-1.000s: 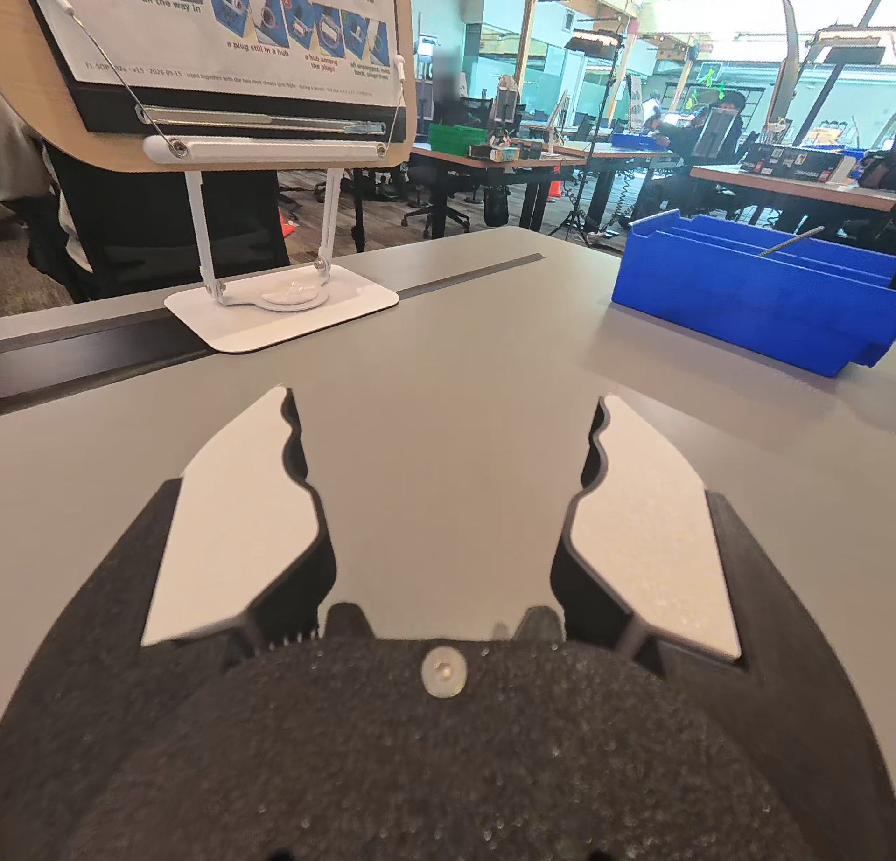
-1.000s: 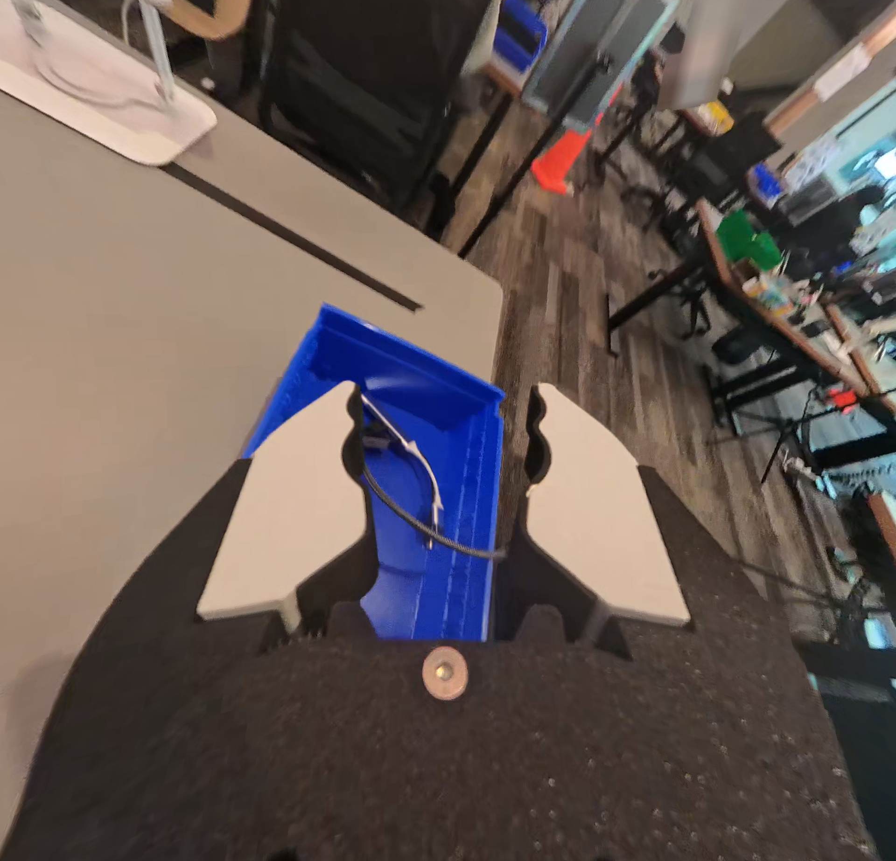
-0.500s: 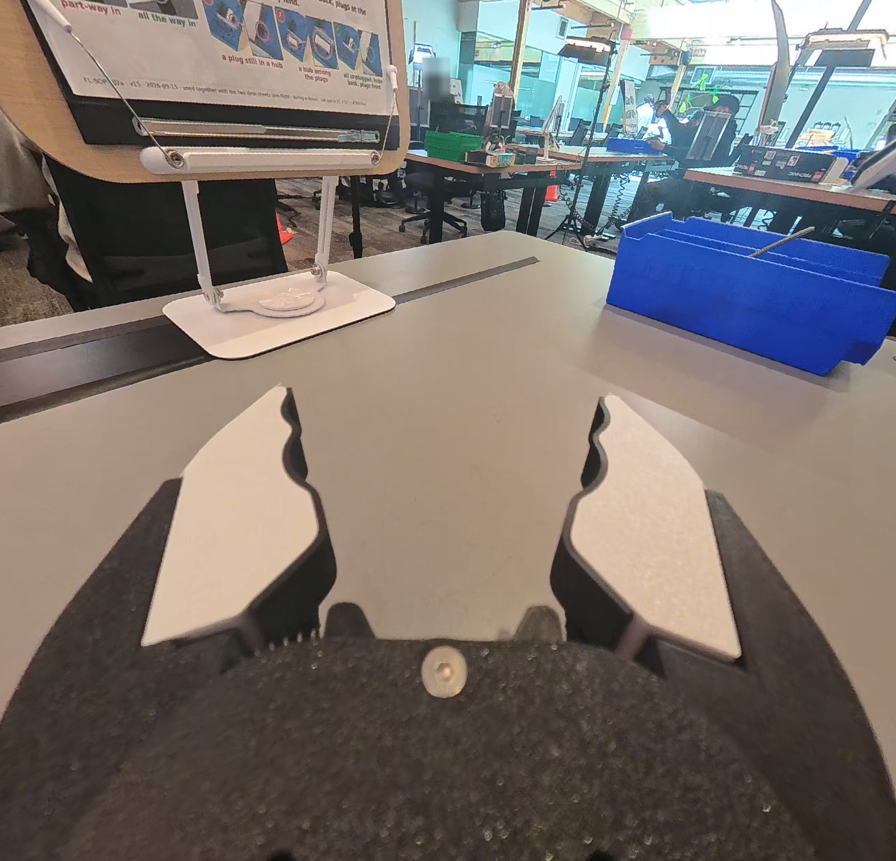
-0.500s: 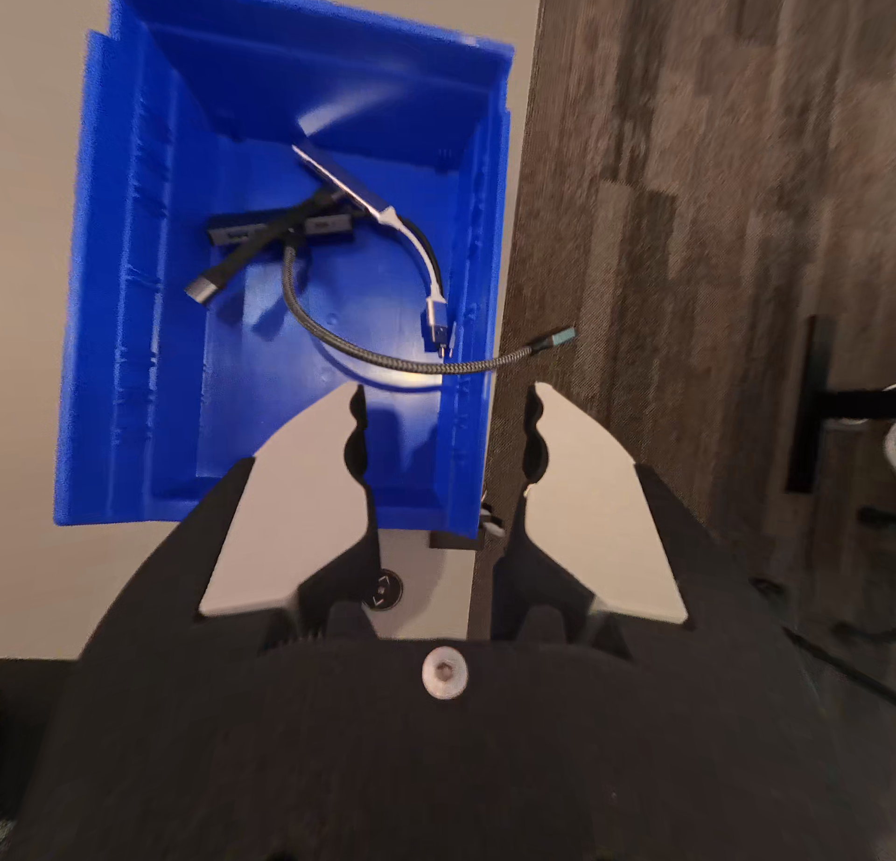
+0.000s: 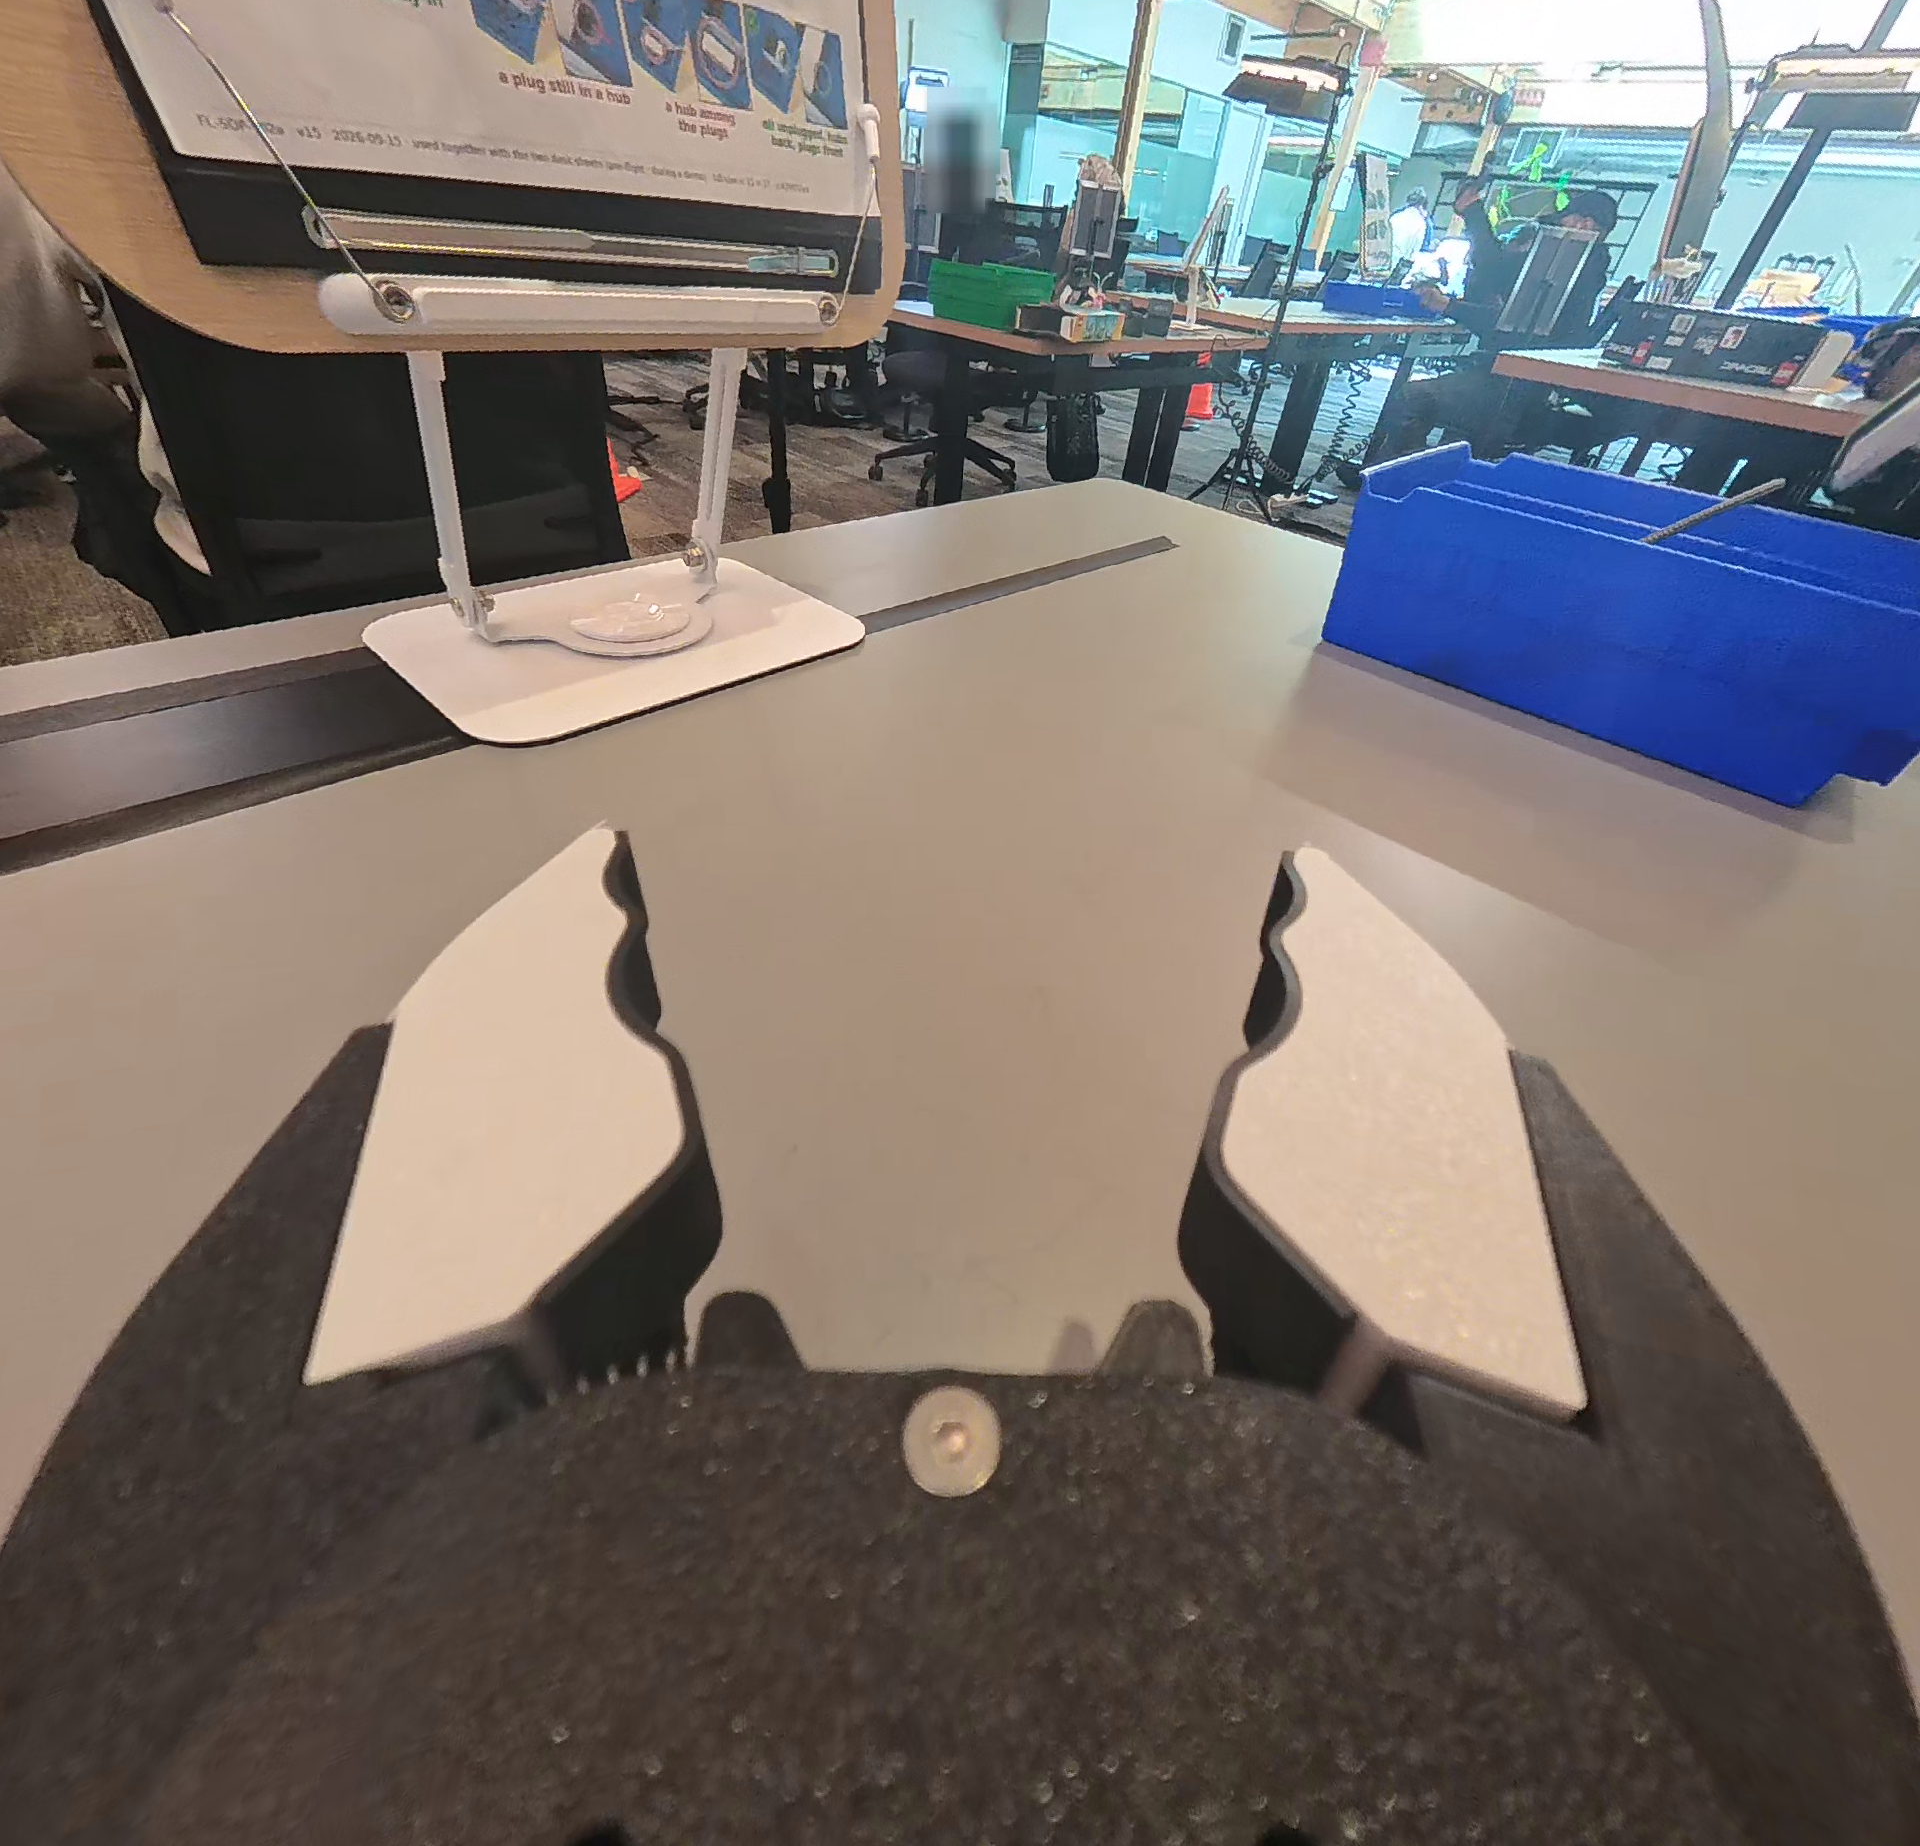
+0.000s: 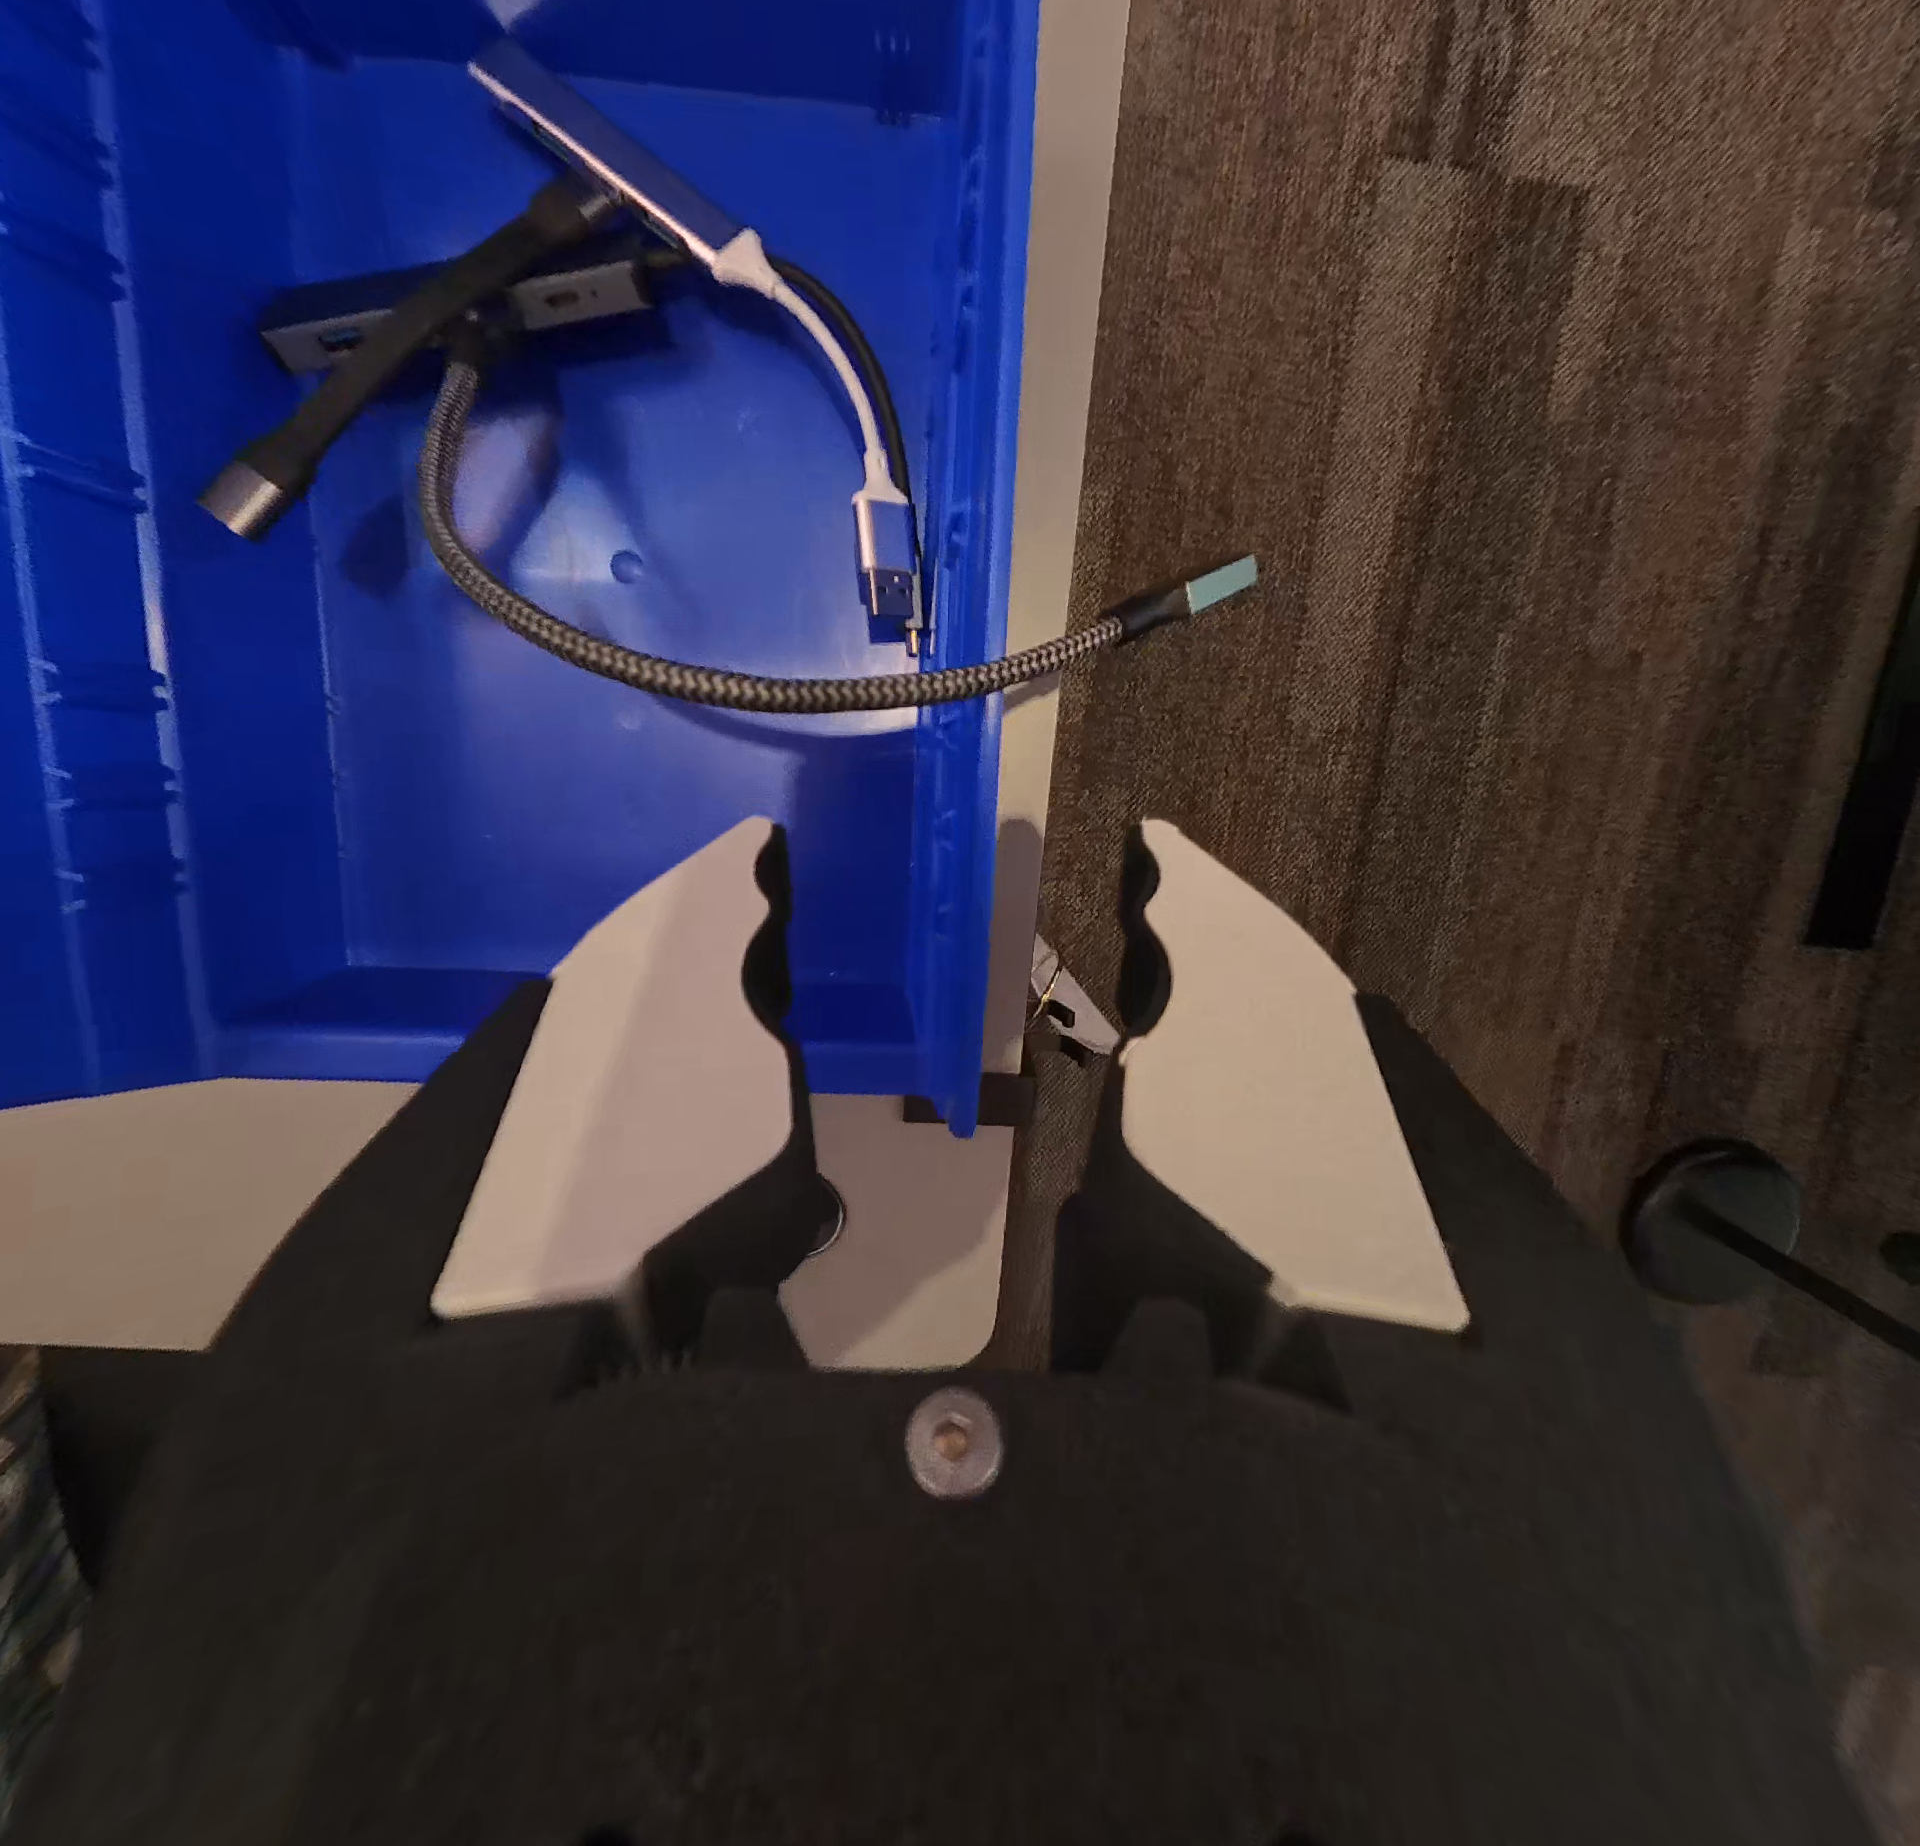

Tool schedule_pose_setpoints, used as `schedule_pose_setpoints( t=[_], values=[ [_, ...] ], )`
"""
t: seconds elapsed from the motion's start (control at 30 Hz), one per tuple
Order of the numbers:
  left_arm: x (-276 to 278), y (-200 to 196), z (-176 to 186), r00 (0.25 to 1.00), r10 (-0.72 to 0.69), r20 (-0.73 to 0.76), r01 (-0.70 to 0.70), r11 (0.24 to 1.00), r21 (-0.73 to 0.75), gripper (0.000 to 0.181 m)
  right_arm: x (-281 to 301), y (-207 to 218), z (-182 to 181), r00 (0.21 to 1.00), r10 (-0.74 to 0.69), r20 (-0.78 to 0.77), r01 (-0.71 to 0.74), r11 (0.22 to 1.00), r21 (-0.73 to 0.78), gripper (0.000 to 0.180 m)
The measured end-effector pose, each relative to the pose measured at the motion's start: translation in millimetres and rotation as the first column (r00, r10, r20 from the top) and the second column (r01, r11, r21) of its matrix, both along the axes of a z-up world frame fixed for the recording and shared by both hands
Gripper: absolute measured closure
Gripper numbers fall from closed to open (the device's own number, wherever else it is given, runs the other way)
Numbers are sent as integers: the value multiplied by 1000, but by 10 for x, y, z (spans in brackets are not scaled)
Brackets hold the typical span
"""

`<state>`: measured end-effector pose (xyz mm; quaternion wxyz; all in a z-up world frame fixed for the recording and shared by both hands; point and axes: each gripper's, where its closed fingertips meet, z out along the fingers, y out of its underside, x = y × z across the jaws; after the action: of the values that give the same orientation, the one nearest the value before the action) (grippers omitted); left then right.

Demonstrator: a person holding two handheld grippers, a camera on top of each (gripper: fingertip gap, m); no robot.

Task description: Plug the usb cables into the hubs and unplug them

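Right gripper (image 6: 956,923) open, empty above the bin (image 6: 312,861) to pick a cable (image 6: 727,679); left gripper (image 5: 951,965) wide open, empty, parked.

Hubs (image 6: 613,170) and cables (image 6: 717,674) in bin (image 6: 966,446).

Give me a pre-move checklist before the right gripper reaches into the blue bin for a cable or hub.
1. Right gripper open, nothing held: ok.
2. Left gripper open, over bare grey table: ok.
3. Open-top blue plastic bin under right gripper: ok.
4. Braided grey cable fully inside bin: not ok; its teal-tipped plug hangs past the side wall.
5. Slim silver hub and flat black hub free of plugs: cannot tell.
6. Silver USB plug on the white lead reachable: ok, lies beside the wall.
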<state>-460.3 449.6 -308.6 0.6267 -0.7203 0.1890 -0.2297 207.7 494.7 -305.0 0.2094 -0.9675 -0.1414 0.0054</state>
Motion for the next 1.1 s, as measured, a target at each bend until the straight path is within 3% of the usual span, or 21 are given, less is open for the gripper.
schedule_pose_setpoints(
  t=[0.57, 1.1],
  values=[
    [-10, 0, 5, 1000, 3, -1, -3, 1000, -3, 70, -34, -30, -495, 999, -31, -32, 26, 990, -140, 122],
    [-22, 13, -27, 1000, 7, -4, -7, 1000, -14, 70, -109, -18, -652, 999, -8, -52, -2, 983, -185, 129]
  ],
)
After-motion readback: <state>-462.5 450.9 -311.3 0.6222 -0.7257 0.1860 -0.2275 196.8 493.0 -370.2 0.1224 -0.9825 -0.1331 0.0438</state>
